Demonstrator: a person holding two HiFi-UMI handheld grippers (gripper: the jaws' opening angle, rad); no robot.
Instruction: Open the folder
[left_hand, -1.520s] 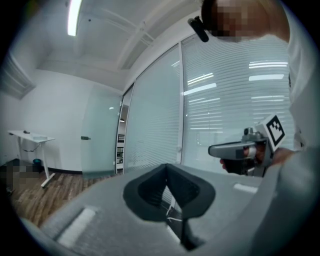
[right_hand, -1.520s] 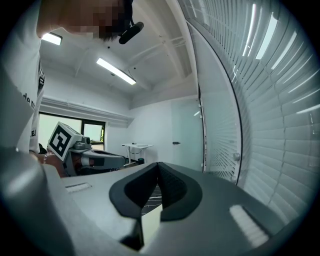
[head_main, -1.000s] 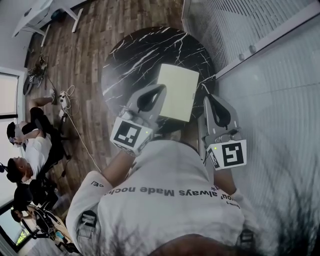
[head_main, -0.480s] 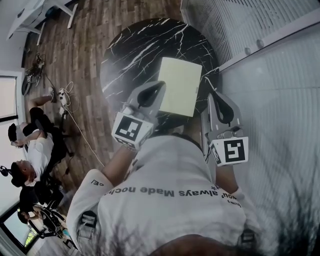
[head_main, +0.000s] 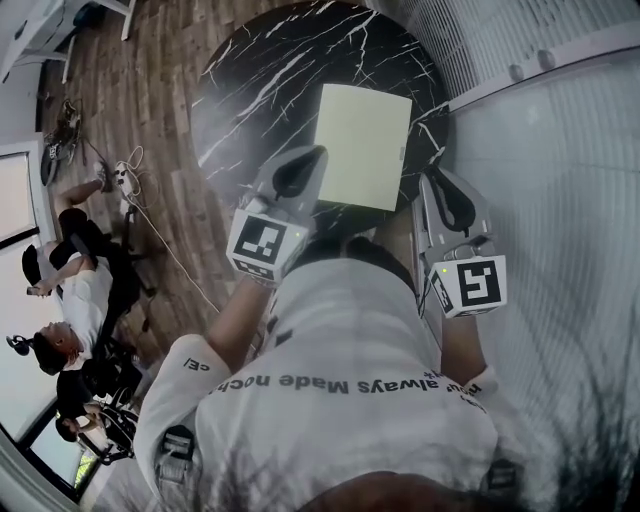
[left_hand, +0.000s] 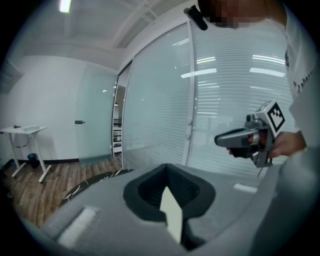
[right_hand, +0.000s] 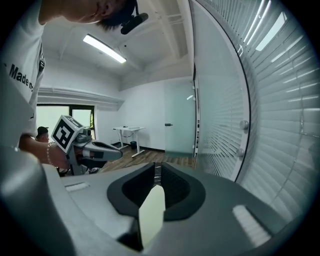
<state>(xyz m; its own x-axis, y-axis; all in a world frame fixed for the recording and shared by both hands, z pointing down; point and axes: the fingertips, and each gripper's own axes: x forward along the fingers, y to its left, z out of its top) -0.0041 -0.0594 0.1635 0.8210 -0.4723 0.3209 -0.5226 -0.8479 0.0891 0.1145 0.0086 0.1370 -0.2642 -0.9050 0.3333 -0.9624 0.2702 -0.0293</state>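
A pale yellow-green folder (head_main: 362, 145) lies closed and flat on the round black marble table (head_main: 260, 80), toward its near right side. In the head view my left gripper (head_main: 318, 152) hovers by the folder's near left corner with its jaws together and nothing in them. My right gripper (head_main: 433, 172) hangs just off the folder's near right corner. Its jaws have just been opening and show a narrow slit with nothing between them. The left gripper view shows the left gripper's (left_hand: 166, 166) jaw tips meeting; the right gripper (right_hand: 157, 167) shows that slit. Both gripper views hide the folder.
A glass wall with blinds (head_main: 560, 150) runs close along the right of the table. Wooden floor (head_main: 150, 110) with cables lies to the left. People (head_main: 70, 290) sit at the far left. A white desk (right_hand: 127, 131) stands at the room's far end.
Both grippers have sunk toward the table and now sit lower against the folder's near corners. The right gripper's jaws have parted slightly. The folder has not moved.
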